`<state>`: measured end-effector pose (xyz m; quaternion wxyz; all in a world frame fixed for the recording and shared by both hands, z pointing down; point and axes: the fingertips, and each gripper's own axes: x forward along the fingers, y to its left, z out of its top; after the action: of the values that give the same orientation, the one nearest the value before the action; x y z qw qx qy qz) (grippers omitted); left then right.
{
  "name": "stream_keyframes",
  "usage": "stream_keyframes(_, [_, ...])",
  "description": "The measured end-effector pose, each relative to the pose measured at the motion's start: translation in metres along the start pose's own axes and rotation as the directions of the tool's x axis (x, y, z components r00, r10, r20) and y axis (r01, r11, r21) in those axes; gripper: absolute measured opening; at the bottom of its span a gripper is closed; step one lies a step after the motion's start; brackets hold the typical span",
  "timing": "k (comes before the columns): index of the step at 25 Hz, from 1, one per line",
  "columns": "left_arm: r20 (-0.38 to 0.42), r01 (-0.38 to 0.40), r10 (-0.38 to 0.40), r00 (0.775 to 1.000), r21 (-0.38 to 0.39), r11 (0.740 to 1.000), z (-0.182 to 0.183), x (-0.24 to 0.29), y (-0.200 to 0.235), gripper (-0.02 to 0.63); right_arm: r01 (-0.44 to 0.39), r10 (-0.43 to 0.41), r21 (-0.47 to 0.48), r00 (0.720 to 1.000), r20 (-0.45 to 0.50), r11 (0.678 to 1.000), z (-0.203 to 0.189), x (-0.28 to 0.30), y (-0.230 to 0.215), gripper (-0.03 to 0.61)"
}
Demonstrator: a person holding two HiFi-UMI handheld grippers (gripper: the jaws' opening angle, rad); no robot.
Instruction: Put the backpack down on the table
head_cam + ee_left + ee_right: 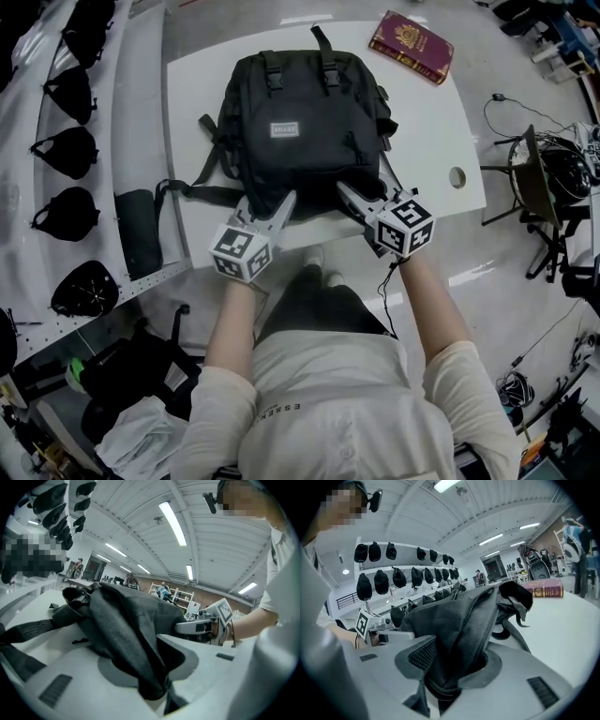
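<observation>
Fabric from the bottom edge of the backpack sits in both tools. The left tool is clamped on a thin pinched fold. The right tool has its jaws set wider, and a thick bunched fold fills the gap and touches both pads.

The backpack is black woven cloth. It has a small grey label patch on the front pocket, two buckled straps near the top and a carry loop at the end farthest from the tools. It lies front up on the white counter, stretching straight away from the two tool tips. Its near edge is at the left tool and the right tool. A shoulder strap trails out beyond the left tool, past the counter's side.

Well beyond the right tool, at the far corner of the counter and apart from the backpack, lies a dark red book.

Count: two tools, one backpack, one book.
</observation>
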<state>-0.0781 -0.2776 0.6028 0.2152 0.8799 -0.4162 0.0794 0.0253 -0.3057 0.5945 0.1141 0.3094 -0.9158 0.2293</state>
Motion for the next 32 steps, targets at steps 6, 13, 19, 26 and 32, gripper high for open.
stream_keyframes(6, [0.057, 0.008, -0.009, 0.998, 0.004, 1.000, -0.002, -0.001, 0.000, 0.095, 0.036, -0.036, -0.013, 0.999, -0.011, 0.999, -0.006, -0.002, -0.003, 0.164])
stream_keyframes(13, [-0.046, -0.179, 0.177, 0.983, -0.039, 0.983, -0.018, -0.012, 0.011, 0.277, 0.167, -0.167, -0.057, 0.986, -0.006, 0.984, -0.014, -0.018, -0.009, 0.246])
stream_keyframes(19, [-0.087, -0.283, 0.274, 0.958, -0.108, 0.953, -0.035, -0.042, 0.006, 0.324, 0.222, -0.221, -0.058, 0.975, 0.025, 0.973, -0.015, -0.046, -0.007, 0.256])
stream_keyframes(26, [-0.040, -0.293, 0.293, 0.955, 0.018, 0.956, -0.005, -0.075, -0.035, 0.323, 0.225, -0.222, -0.106, 0.974, 0.048, 0.968, 0.008, -0.087, 0.021, 0.255])
stream_keyframes(32, [0.018, -0.202, 0.202, 0.979, 0.058, 0.978, 0.036, -0.090, -0.090, 0.297, 0.162, -0.147, -0.191, 0.985, 0.088, 0.968, 0.038, -0.120, 0.066, 0.237])
